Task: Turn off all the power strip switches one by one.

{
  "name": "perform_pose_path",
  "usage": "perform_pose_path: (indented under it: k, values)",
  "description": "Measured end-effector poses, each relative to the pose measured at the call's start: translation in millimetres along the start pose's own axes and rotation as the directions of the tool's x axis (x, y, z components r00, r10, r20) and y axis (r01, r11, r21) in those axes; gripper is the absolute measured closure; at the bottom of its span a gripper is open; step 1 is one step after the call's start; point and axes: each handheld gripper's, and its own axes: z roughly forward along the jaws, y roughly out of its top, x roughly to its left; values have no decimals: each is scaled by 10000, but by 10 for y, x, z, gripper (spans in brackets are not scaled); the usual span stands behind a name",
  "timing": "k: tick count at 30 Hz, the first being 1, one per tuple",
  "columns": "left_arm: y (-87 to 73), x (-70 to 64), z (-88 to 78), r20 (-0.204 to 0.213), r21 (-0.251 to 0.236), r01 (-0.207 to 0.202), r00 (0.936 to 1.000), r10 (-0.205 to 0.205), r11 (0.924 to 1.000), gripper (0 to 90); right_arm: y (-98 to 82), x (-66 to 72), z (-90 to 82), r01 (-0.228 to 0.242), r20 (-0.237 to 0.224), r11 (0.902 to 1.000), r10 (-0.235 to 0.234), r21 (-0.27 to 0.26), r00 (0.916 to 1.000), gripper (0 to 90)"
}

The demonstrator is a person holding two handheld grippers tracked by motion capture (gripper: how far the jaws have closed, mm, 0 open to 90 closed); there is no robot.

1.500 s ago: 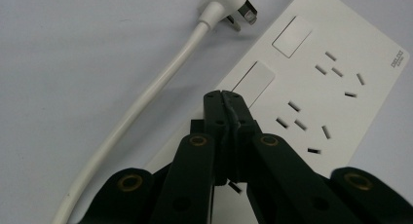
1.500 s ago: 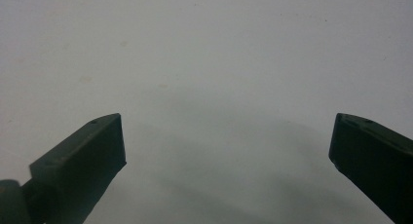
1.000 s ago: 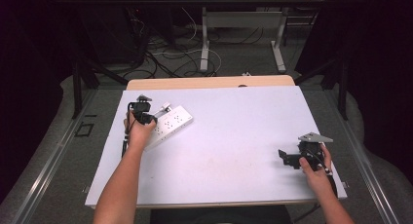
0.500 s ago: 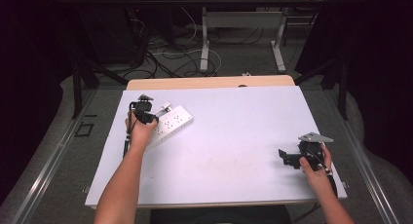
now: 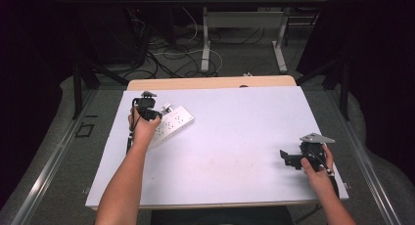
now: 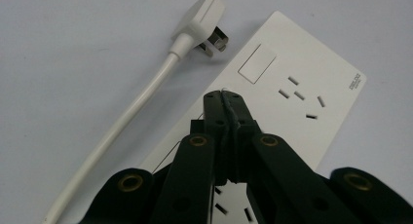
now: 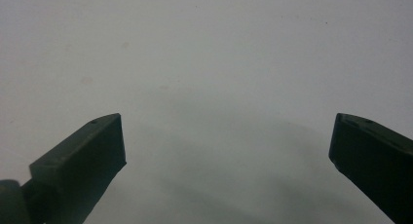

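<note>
A white power strip (image 5: 175,122) lies slantwise at the table's far left. In the left gripper view its sockets and switch face up (image 6: 302,73), and beside it lies a white plug (image 6: 202,19) with bare prongs on a thick white cable (image 6: 122,121). My left gripper (image 5: 146,109) hovers over the near end of the strip, its jaws (image 6: 225,96) shut tight together with nothing between them. My right gripper (image 5: 288,159) rests near the table's front right corner, pointing left. Its jaws (image 7: 226,136) stand open over bare tabletop.
The white table (image 5: 235,117) stretches wide between the two hands. Beyond its far edge, a dark floor carries cables (image 5: 161,58) and the legs of another table (image 5: 205,44). Black curtains close off both sides.
</note>
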Motion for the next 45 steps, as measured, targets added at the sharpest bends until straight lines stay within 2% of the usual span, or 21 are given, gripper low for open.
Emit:
perform_pose_path:
  k: [1,2,3,10,16,19,20,23,27,29,32,40,45]
  values:
    - [7,-2,3,56,-43,-44,10000,44,10000,900,0,0,0,3,1,10000,-3,-1,10000,0]
    - [25,-6,-12,87,154,-84,9999,83,9998,900,0,0,0,-3,-3,10000,3,-3,10000,0]
    - [24,-17,2,51,-72,-36,10000,37,10000,900,0,0,1,-12,-2,10000,12,-1,10000,0]
    - [73,-59,15,87,-127,-114,9999,115,9999,900,-2,-2,2,-8,19,10000,8,-4,10000,0]
    - [85,-52,74,66,-147,12,10000,-11,9999,900,-3,2,7,-4,6,10000,4,4,10000,0]
    - [87,-43,99,30,-80,41,10000,-40,10000,900,-4,2,8,0,12,10000,0,3,10000,0]
    - [93,-39,97,96,84,55,9999,-55,10000,900,-3,3,9,-23,3,10000,23,7,10000,0]
    - [89,-38,132,34,1,71,10000,-71,10000,900,-4,5,11,-21,-7,10000,21,27,10000,0]
    - [91,-37,157,23,145,132,9999,-132,9998,900,-5,6,11,-26,-9,10000,26,28,10000,0]
    - [85,-49,182,5,28,172,9999,-172,9998,900,-6,7,13,-38,-12,10000,38,44,10000,0]
    - [90,-54,199,65,210,11,10000,-13,9998,900,-9,6,14,26,17,10000,-26,73,10000,0]
    - [79,-63,258,18,44,162,9999,-162,9999,900,-10,8,15,-8,27,10000,8,81,10000,0]
    - [84,-56,262,22,27,83,10000,-83,10000,900,-9,6,13,-10,-33,10000,10,42,10000,0]
